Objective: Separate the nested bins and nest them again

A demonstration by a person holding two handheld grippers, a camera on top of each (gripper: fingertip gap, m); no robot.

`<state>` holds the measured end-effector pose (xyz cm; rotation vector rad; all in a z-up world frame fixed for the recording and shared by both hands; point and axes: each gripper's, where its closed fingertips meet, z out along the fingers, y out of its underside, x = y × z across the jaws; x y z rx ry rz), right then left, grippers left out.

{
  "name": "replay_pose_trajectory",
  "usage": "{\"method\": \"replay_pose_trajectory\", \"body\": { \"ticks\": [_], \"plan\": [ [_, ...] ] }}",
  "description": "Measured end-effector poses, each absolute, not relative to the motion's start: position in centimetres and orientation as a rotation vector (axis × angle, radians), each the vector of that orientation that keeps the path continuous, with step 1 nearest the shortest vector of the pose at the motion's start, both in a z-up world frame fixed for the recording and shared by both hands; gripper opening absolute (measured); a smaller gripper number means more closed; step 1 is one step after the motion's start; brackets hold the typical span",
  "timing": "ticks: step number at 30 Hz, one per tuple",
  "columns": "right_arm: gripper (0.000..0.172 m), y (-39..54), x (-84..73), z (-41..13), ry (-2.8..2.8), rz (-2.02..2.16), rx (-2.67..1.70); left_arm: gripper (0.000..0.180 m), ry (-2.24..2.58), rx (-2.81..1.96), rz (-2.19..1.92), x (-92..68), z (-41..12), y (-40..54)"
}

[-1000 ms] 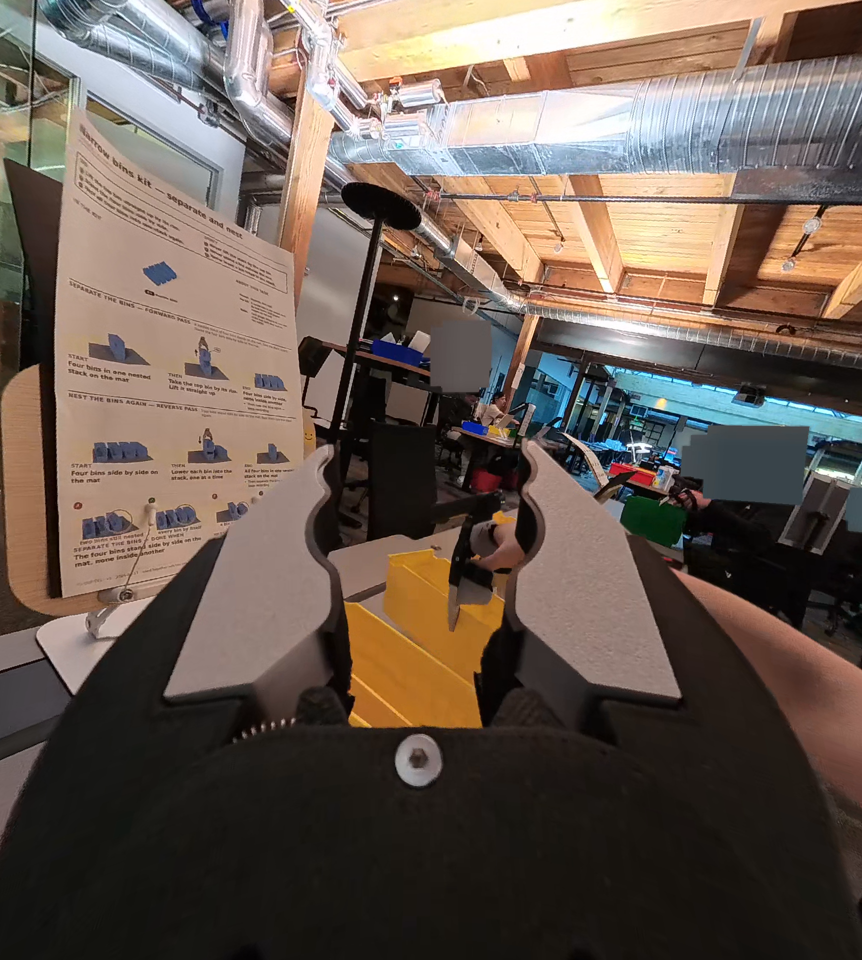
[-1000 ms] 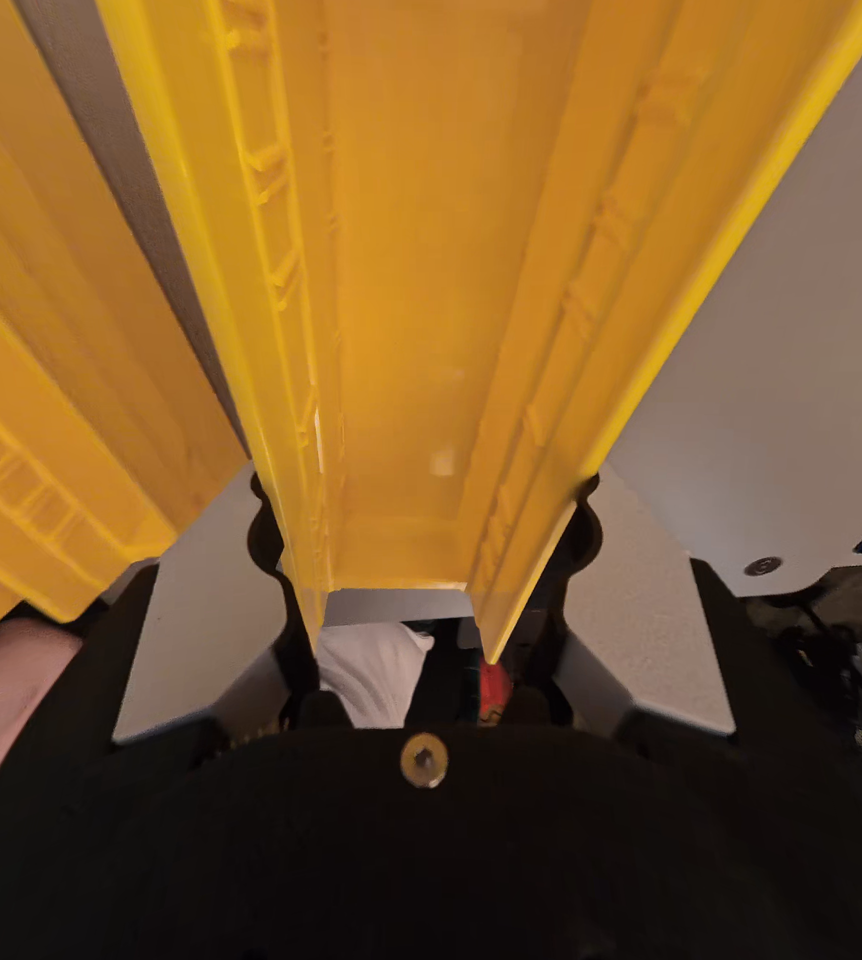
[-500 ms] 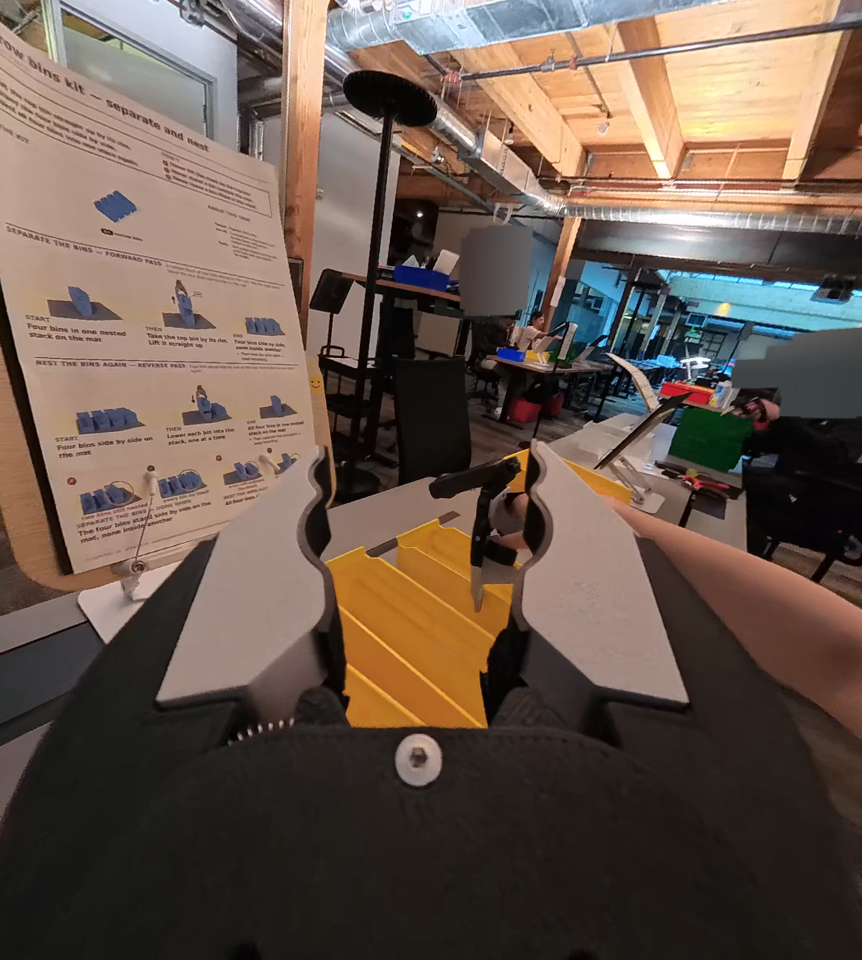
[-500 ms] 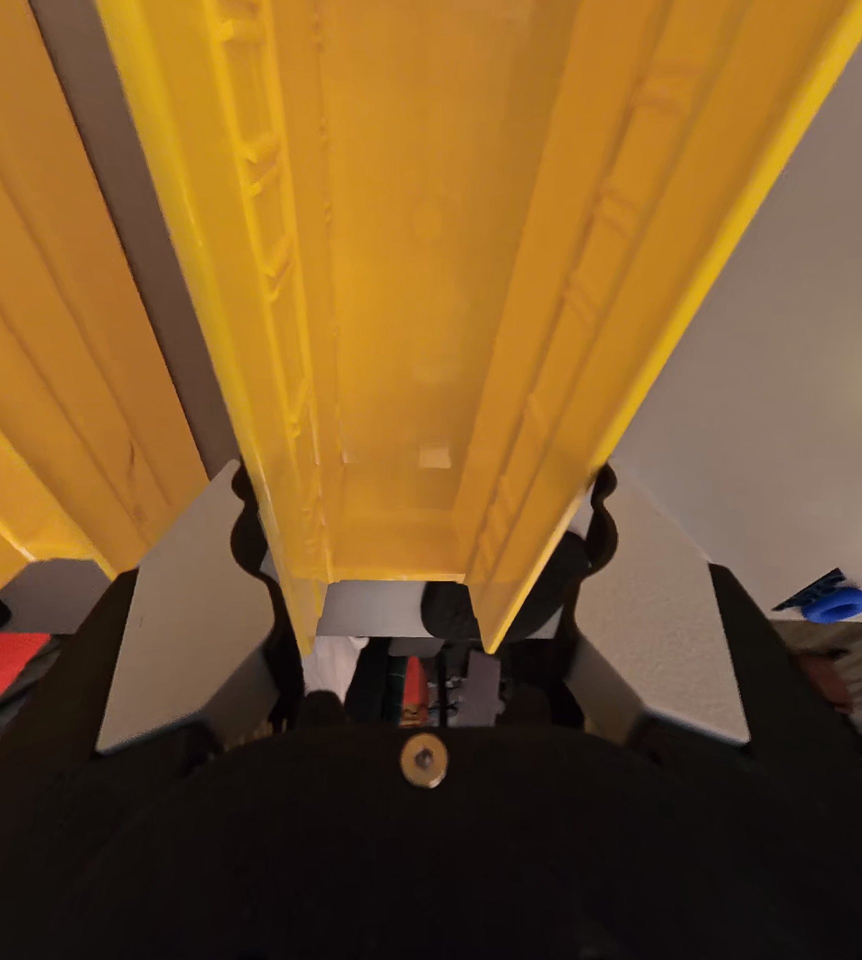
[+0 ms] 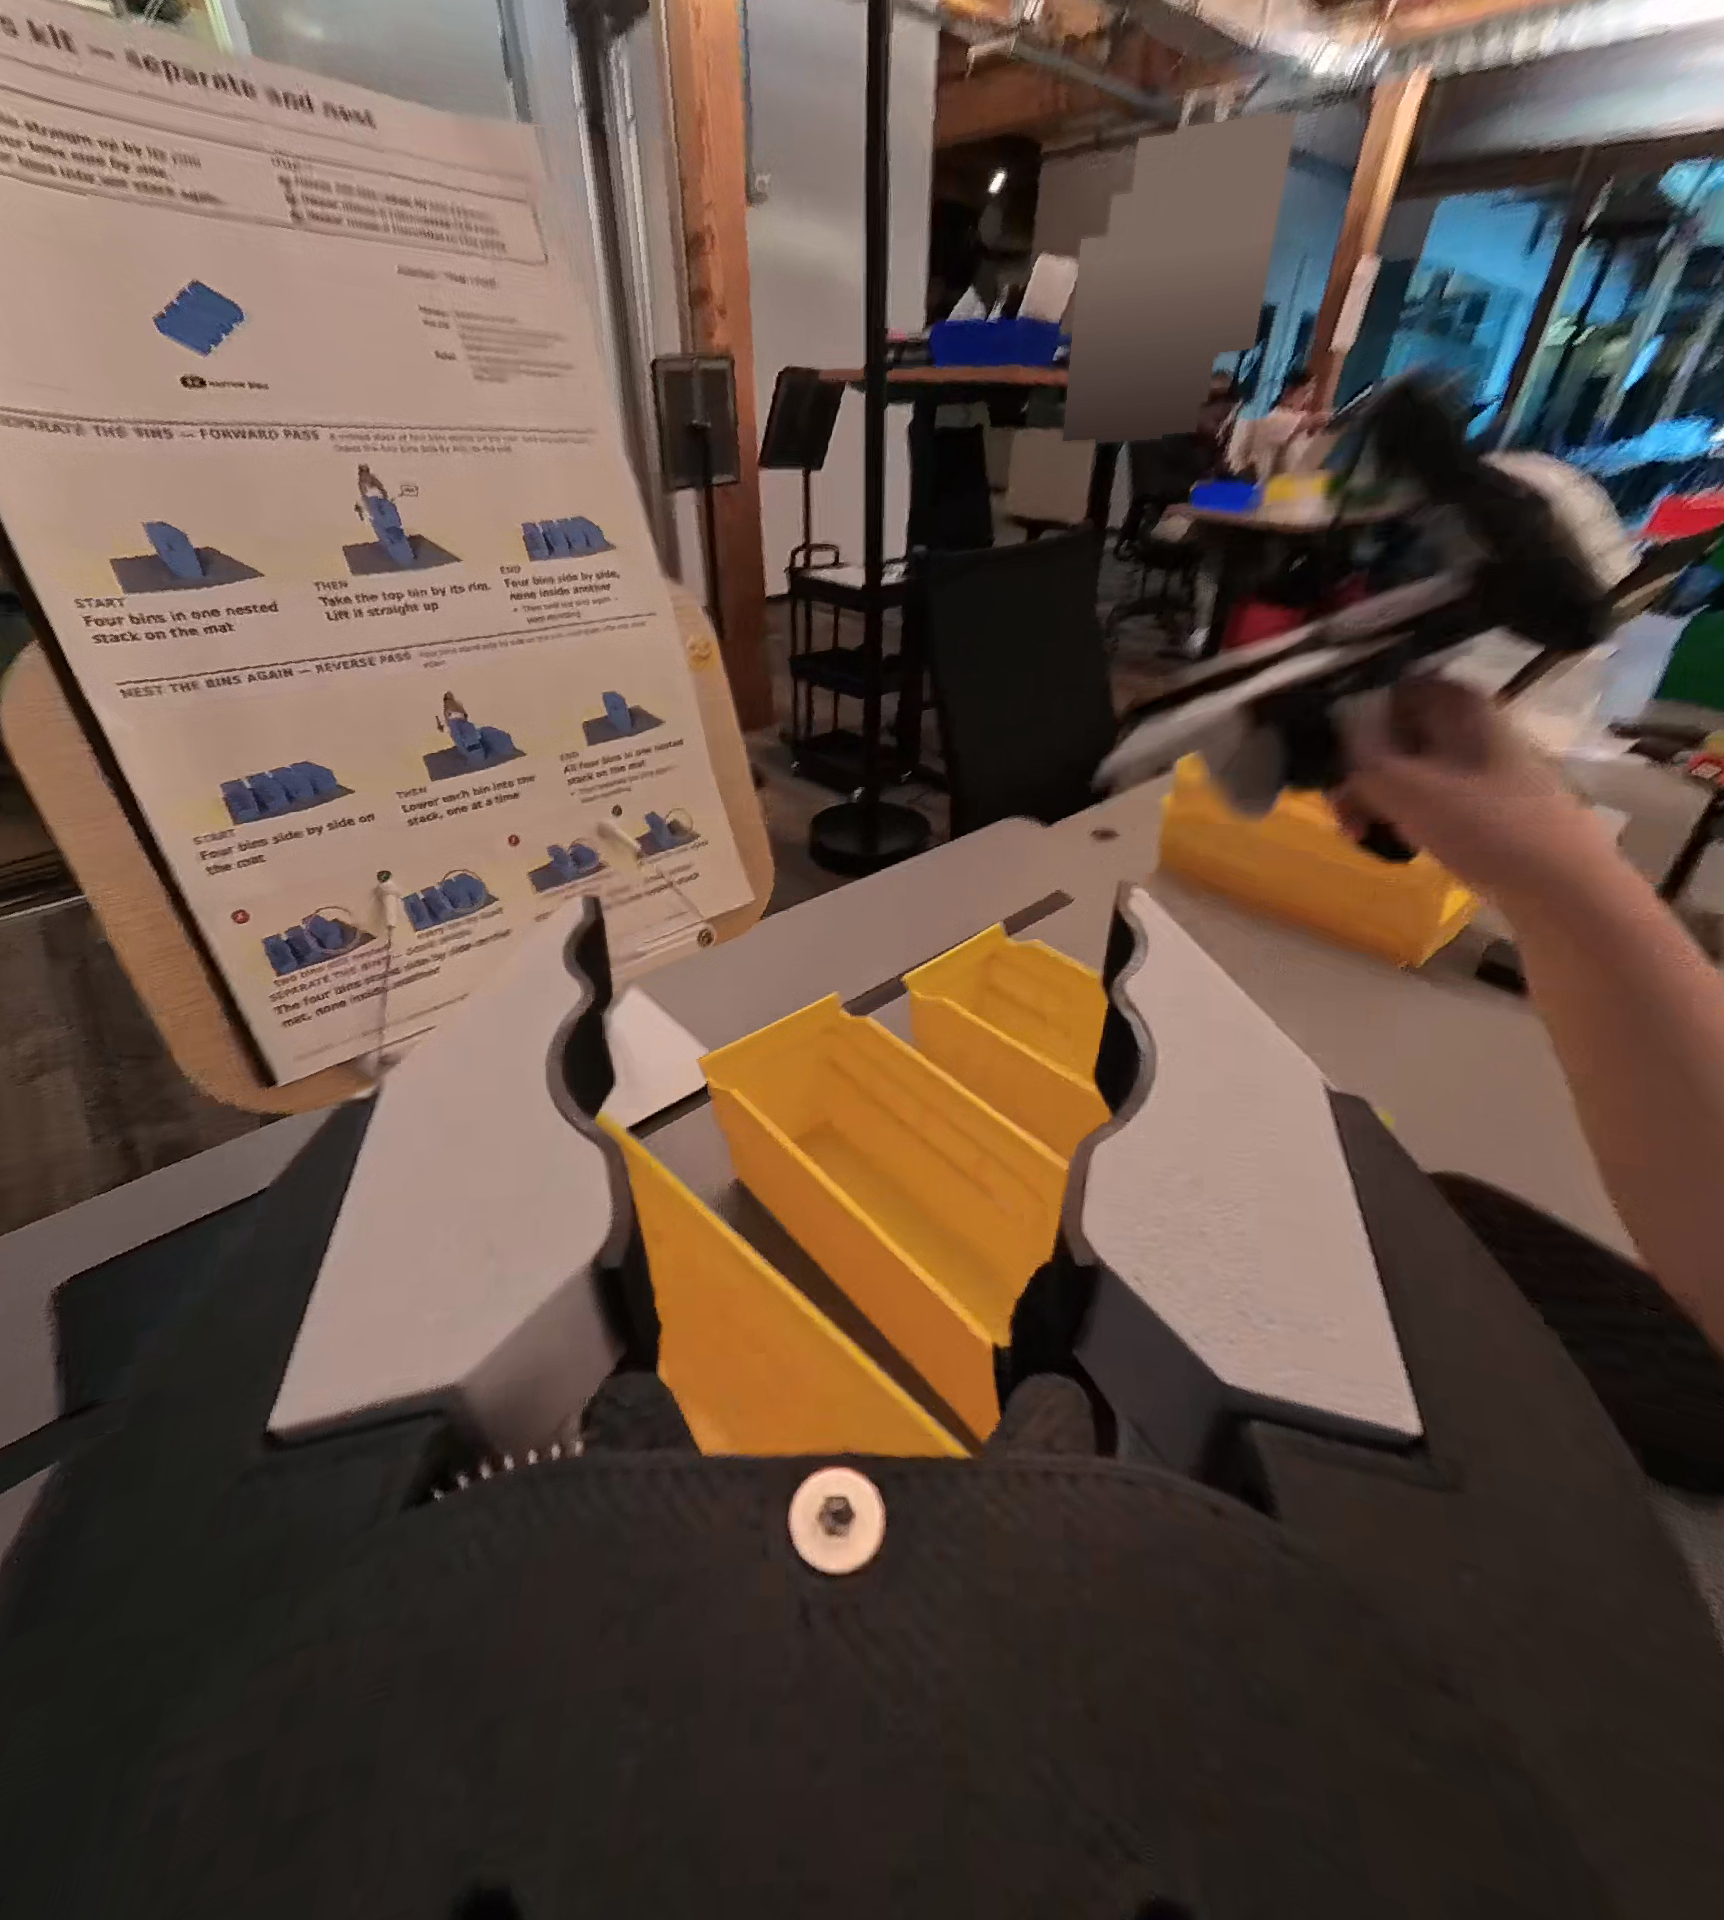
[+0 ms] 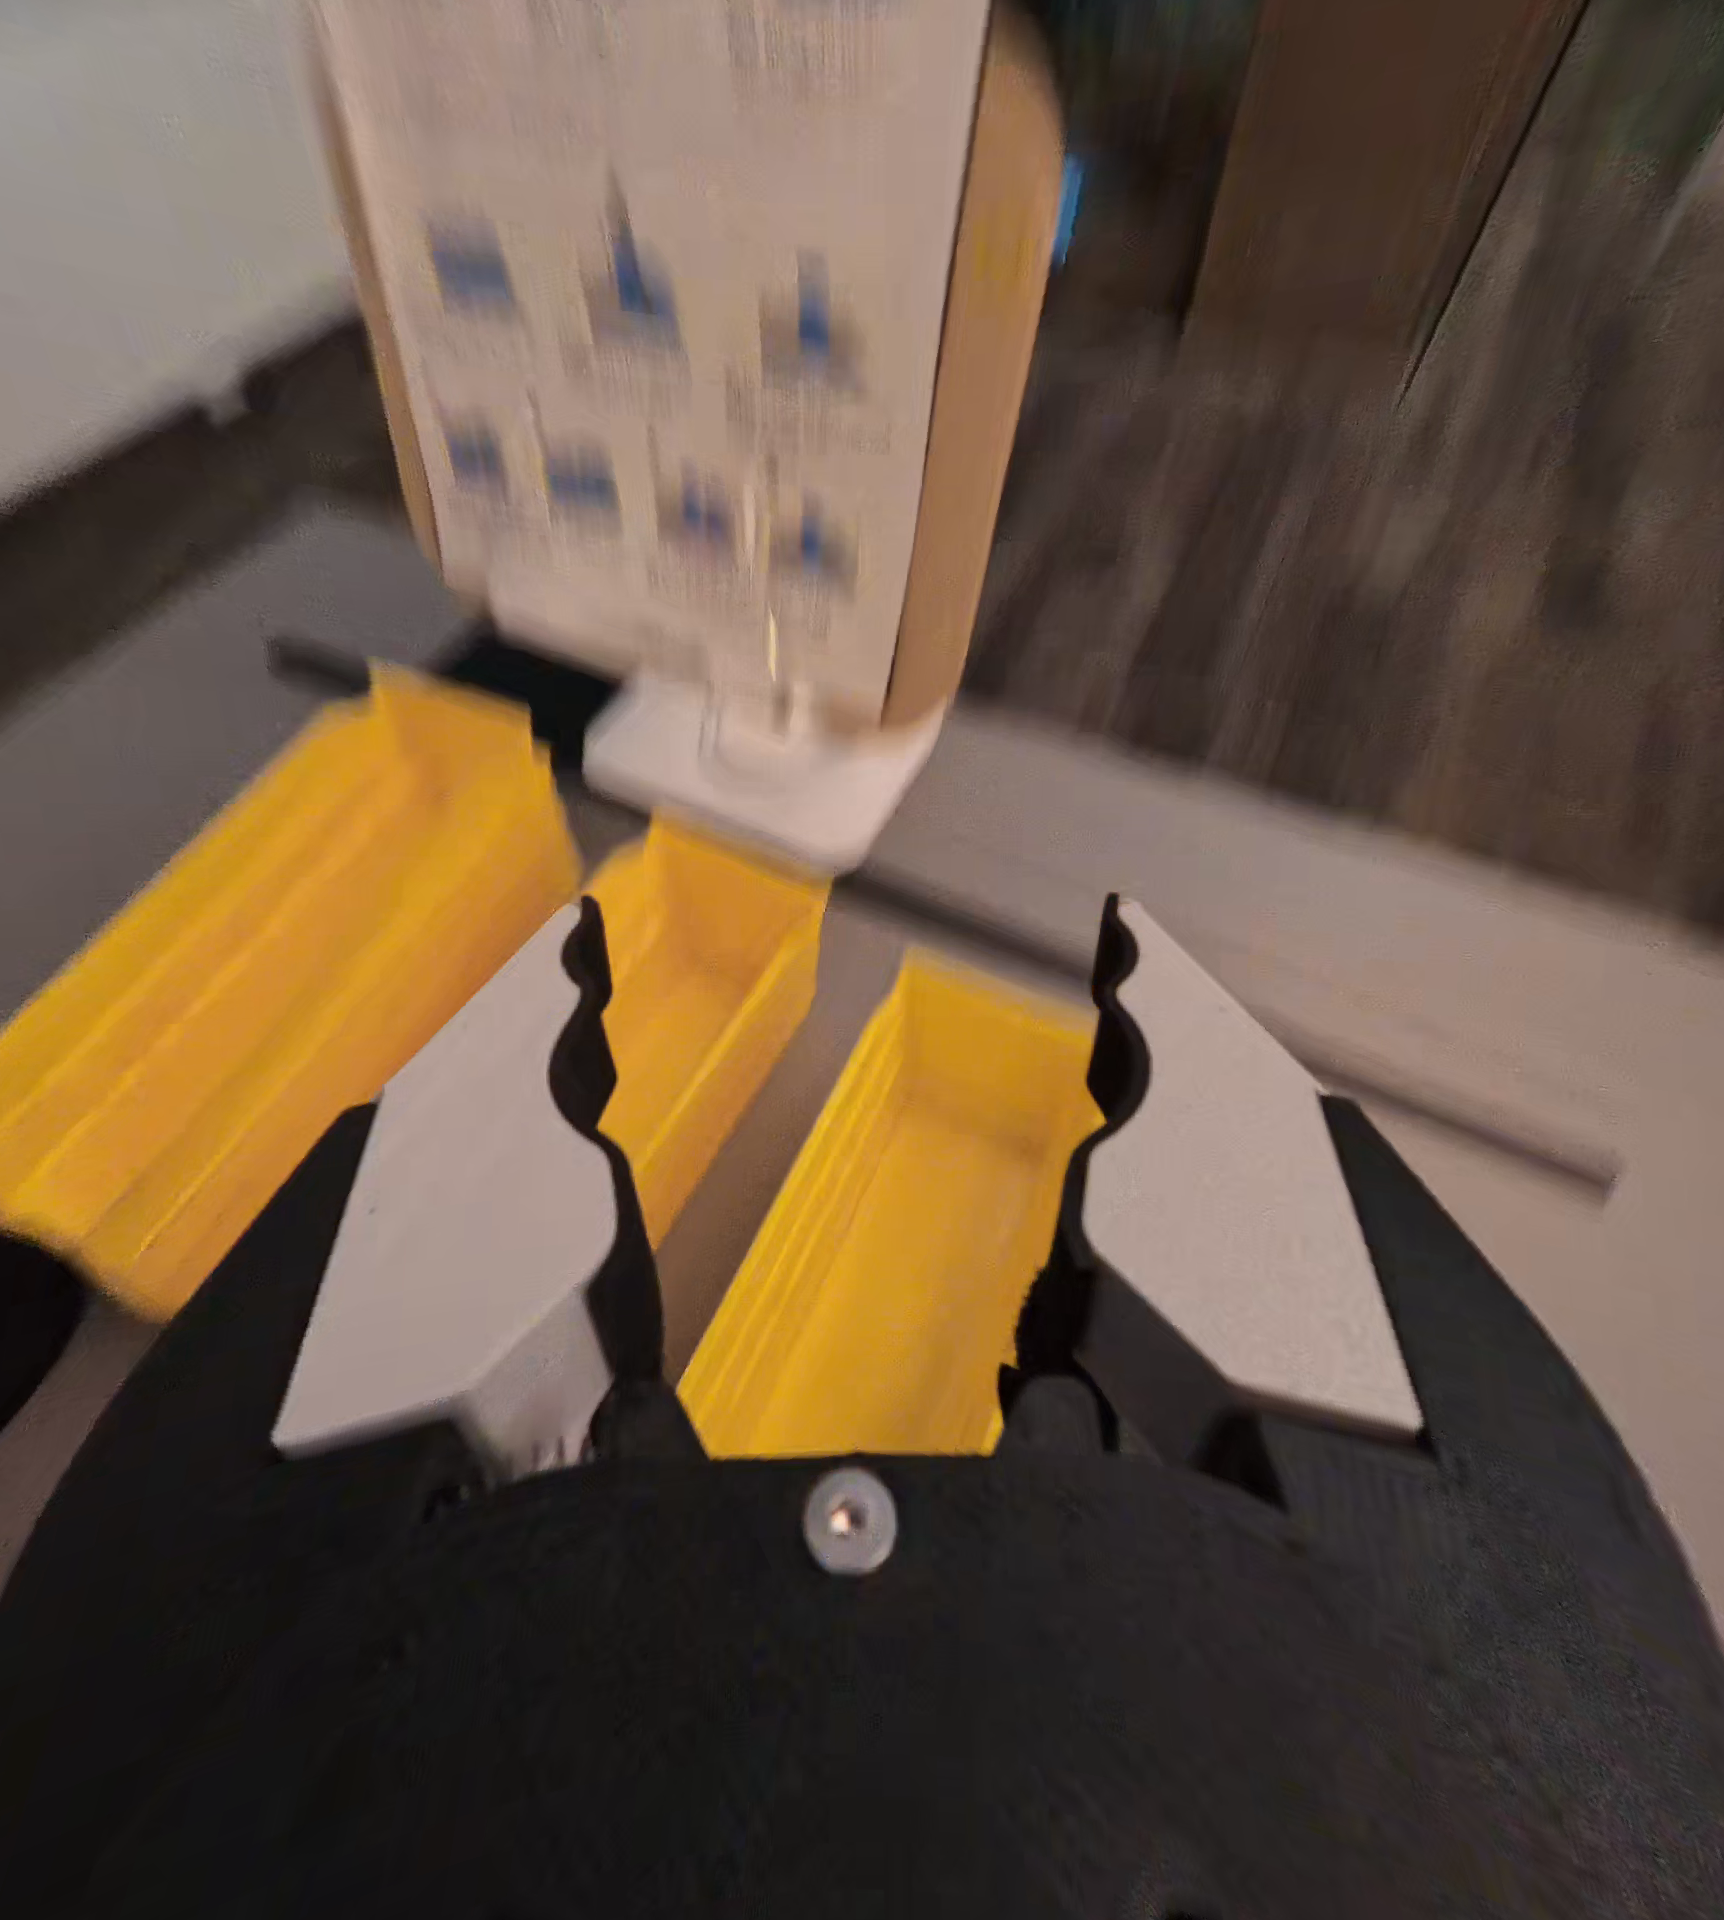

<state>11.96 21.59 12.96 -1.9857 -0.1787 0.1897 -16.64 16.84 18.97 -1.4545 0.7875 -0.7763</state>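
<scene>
Since the yellow bins [image 5: 879,1153] are spread side by side on the worktop [image 5: 941,904], separating looks finished. Both grippers hover with fingers wide apart and empty: left gripper [image 5: 853,925] above two bins, right gripper [image 6: 842,914] over another bin [image 6: 899,1195], probably lining up for re-nesting.

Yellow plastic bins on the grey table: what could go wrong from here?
1. The yellow plastic bins lie close side by side; the open left gripper might nudge a neighbour.
2. The fourth yellow bin lies near the grey table edge; the blurred right gripper above could knock it.
</scene>
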Motion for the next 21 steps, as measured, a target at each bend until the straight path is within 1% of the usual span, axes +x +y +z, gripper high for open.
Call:
{"method": "replay_pose_trajectory", "body": {
  "ticks": [2, 4, 5, 8, 11, 15, 18, 21],
  "plan": [
    [0.094, 19.9, 13.5, 18.2, -0.191, 0.079, -1.584, 0.105, 0.795, -1.511, -0.675, -16.3, 17.8, 17.3],
    [0.093, 17.5, 13.8, 21.4, -0.260, 0.062, -1.247, 0.110, 0.801, -1.586, -0.585, -15.9, 16.2, 17.9],
    [0.088, 16.8, 13.7, 21.2, -0.278, 0.113, -1.203, 0.113, 0.811, -1.618, -0.543, -15.6, 15.4, 18.3],
    [0.084, 17.0, 15.9, 20.0, -0.243, 0.167, -1.074, 0.118, 0.808, -1.745, -0.430, -15.3, 12.3, 20.3],
    [0.086, 19.2, 18.4, 17.1, -0.169, 0.216, -1.199, 0.127, 0.770, -1.909, -0.372, -15.5, 8.4, 22.9],
    [0.086, 20.6, 19.1, 15.7, -0.152, 0.256, -1.226, 0.135, 0.750, -2.143, -0.392, -14.8, 2.8, 25.5],
    [0.086, 21.6, 18.5, 15.0, -0.187, 0.237, -1.270, 0.140, 0.722, -2.269, -0.304, -15.0, 1.8, 27.5],
    [0.086, 21.5, 17.5, 15.4, -0.201, 0.255, -1.253, 0.145, 0.726, -2.437, -0.284, -14.7, 0.8, 27.7]
  ]
}}
